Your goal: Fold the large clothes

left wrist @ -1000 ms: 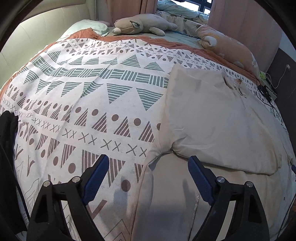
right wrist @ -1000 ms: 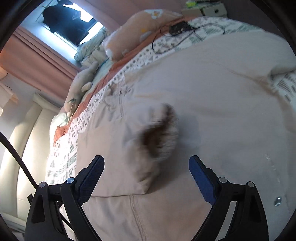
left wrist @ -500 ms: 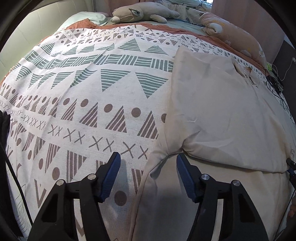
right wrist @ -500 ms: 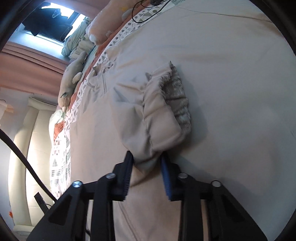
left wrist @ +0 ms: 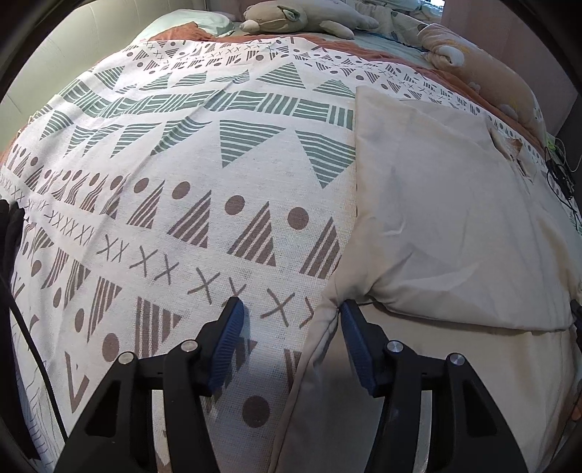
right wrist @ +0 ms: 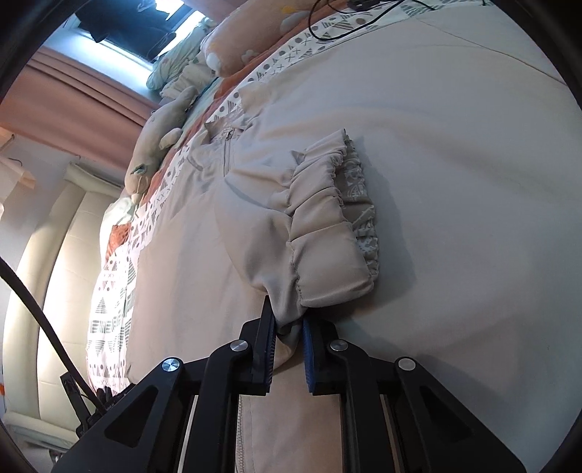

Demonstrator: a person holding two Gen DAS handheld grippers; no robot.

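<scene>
A large beige jacket (left wrist: 443, 218) lies flat on the patterned bedspread (left wrist: 182, 182), its sleeve folded across the body. My left gripper (left wrist: 291, 313) is open, low over the bed, straddling the jacket's left edge near the armpit fold. In the right wrist view the jacket (right wrist: 454, 145) fills the frame. My right gripper (right wrist: 287, 327) is shut on the sleeve's gathered elastic cuff (right wrist: 327, 233), which lies on the jacket body. The zip and collar (right wrist: 227, 145) lie further up.
Plush toys (left wrist: 291, 18) and pillows (left wrist: 483, 72) lie at the head of the bed. Black cables (left wrist: 560, 174) lie at the bed's right edge. A padded headboard (right wrist: 54, 254) and pink curtains (right wrist: 72, 83) show in the right wrist view.
My right gripper closed on the sleeve cuff and holds it over the jacket body. My left gripper dropped lower and narrowed its jaws around the jacket's left edge.
</scene>
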